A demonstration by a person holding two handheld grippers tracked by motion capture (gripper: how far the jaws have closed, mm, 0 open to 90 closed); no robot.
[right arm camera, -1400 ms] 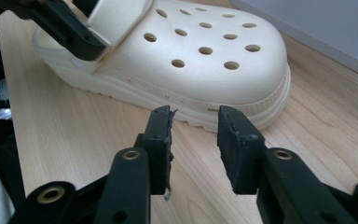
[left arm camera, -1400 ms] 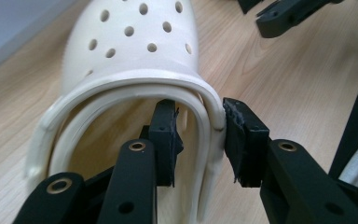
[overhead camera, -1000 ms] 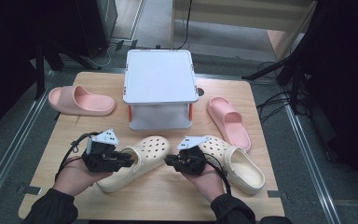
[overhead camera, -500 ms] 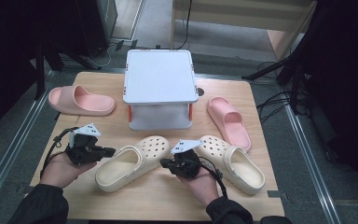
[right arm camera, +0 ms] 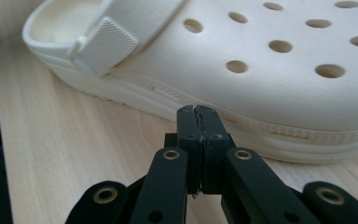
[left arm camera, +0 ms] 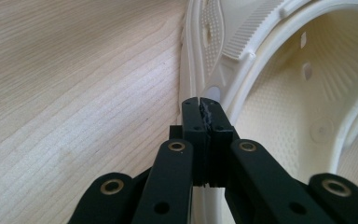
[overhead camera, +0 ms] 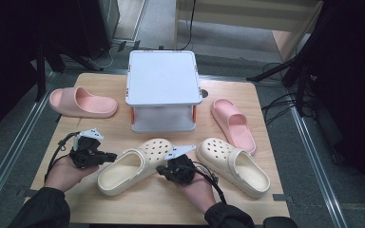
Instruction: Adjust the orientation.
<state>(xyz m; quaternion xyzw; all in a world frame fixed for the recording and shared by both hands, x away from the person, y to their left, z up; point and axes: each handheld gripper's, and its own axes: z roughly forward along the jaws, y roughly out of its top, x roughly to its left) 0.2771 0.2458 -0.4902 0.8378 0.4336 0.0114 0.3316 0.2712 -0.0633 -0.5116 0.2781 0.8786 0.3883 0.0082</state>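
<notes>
Two cream clogs lie side by side near the front of the wooden table (overhead camera: pixel 147 204). My left gripper (overhead camera: pixel 114 155) is shut with nothing between its jaws. Its tip sits at the heel end of the left clog (overhead camera: pixel 133 166). In the left gripper view the closed tip (left arm camera: pixel 200 100) is right by the strap rivet on that clog's rim (left arm camera: pixel 279 93). My right gripper (overhead camera: pixel 160 169) is also shut and empty, and points at the same clog's other side. In the right gripper view its tip (right arm camera: pixel 198 109) is just short of the sole edge of the clog (right arm camera: pixel 261 70). The right clog (overhead camera: pixel 233 164) lies apart.
A white two-level box (overhead camera: pixel 161 76) with orange posts stands at the back middle. One pink slide (overhead camera: pixel 81 102) lies at the left and another (overhead camera: pixel 233 123) at the right, behind the right clog. The table's front edge is close to both forearms.
The left gripper drew back to the left off the left clog, then came in again at its heel. The right gripper shifted left, from between the clogs to the left clog's side.
</notes>
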